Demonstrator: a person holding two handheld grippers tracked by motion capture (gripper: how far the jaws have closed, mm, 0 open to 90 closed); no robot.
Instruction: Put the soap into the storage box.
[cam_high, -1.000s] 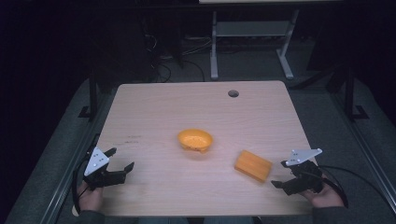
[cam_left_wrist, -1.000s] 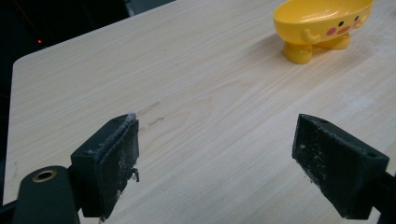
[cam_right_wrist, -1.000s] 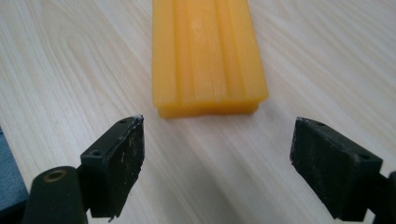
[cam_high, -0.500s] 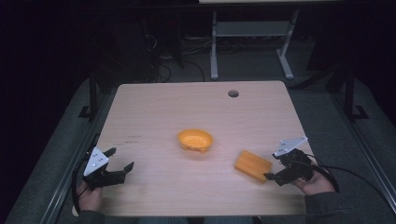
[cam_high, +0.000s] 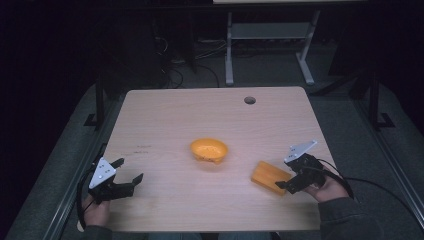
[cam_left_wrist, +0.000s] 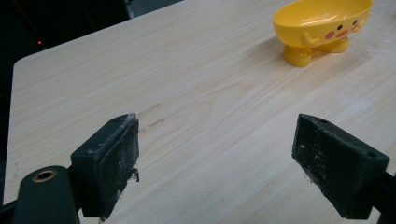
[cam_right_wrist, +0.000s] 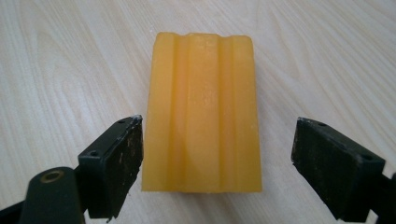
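Table (cam_high: 165, 115): pale wood, carrying everything. Bowl (cam_high: 209, 150): yellow, footed, sitting mid-table. Soap bar (cam_high: 269, 177): orange, ridged, lying flat to the right of the bowl and nearer the person. Right gripper (cam_high: 287, 186): jaws gaping wide, straddling the soap's near end. Left gripper (cam_high: 127, 171): gaping wide, gripping nothing, hovering well left of the bowl.

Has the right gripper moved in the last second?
Yes. In the high view the right gripper has slid left across the table toward the orange bar, which now lies between its open fingers.
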